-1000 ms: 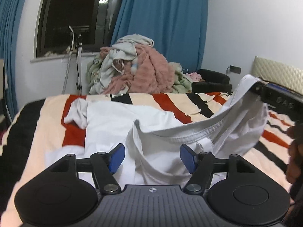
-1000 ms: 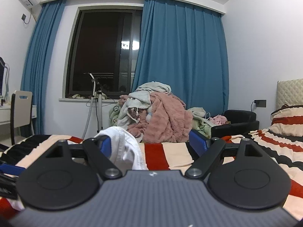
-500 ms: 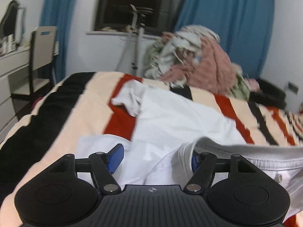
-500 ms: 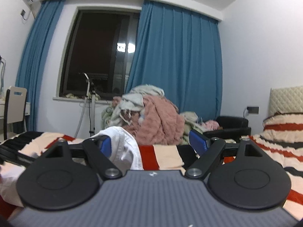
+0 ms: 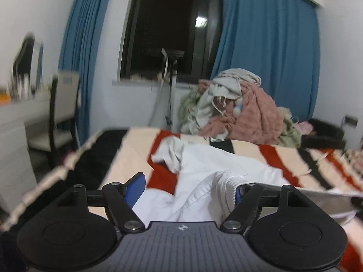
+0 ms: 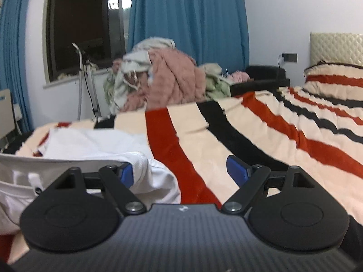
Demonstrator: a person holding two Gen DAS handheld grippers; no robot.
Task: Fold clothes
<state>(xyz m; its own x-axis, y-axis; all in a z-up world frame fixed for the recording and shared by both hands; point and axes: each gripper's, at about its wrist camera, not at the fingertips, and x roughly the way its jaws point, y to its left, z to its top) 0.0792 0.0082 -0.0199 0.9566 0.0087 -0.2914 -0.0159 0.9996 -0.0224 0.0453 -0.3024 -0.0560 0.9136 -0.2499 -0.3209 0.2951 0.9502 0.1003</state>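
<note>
A white garment (image 5: 217, 163) lies on the striped bed. Its ribbed hem is stretched taut between my two grippers. My left gripper (image 5: 189, 189) stands wide open; the hem is hooked over its right finger (image 5: 240, 191) and the left finger is free. My right gripper (image 6: 182, 171) is also wide open; the other end of the hem (image 6: 145, 161) is hooked over its left finger (image 6: 127, 174). The rest of the white garment (image 6: 95, 142) trails away over the bed towards the window.
The bed has a cream, red and black striped blanket (image 6: 261, 136). A heap of pink and pale clothes (image 5: 238, 108) is piled beyond the bed's far edge under the window. A chair and desk (image 5: 45, 117) stand at the left. The padded headboard (image 6: 335, 45) is at the right.
The left gripper has swung left and hooked its right finger into the hem. The right gripper has dropped lower and tilted down towards the bed. The hem is now pulled straight between them.
</note>
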